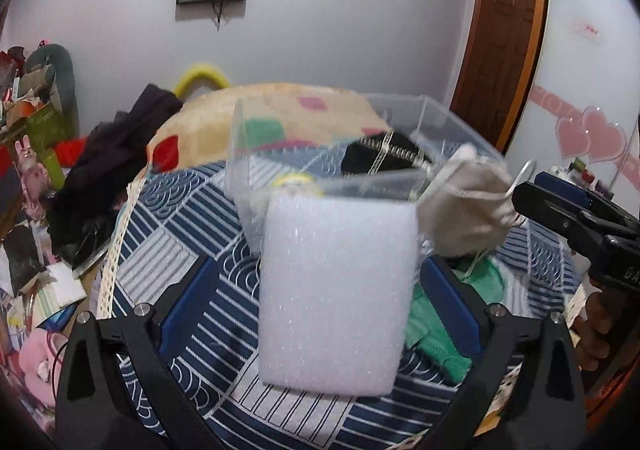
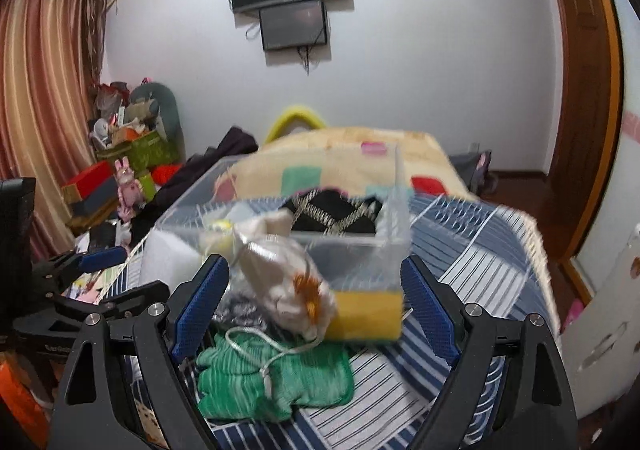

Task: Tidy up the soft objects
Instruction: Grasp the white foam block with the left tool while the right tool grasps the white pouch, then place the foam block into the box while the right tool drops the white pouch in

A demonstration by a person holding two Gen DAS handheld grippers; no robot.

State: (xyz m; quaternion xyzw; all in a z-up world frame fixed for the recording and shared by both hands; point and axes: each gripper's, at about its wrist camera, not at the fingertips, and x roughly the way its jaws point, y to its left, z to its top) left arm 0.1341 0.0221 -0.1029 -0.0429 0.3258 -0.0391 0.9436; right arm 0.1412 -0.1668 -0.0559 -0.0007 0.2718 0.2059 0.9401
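A clear plastic box stands on the blue patterned bedspread and holds a black patterned cloth. A white foam block stands between the fingers of my left gripper, which is open and apart from it. A cream drawstring pouch leans at the box's near side. My right gripper is open around the pouch, touching nothing. A yellow sponge and a green knit cloth lie before it.
A folded cream blanket with coloured patches lies behind the box. Dark clothes sit at the bed's left edge, with floor clutter and boxes beyond. A wooden door is at the right.
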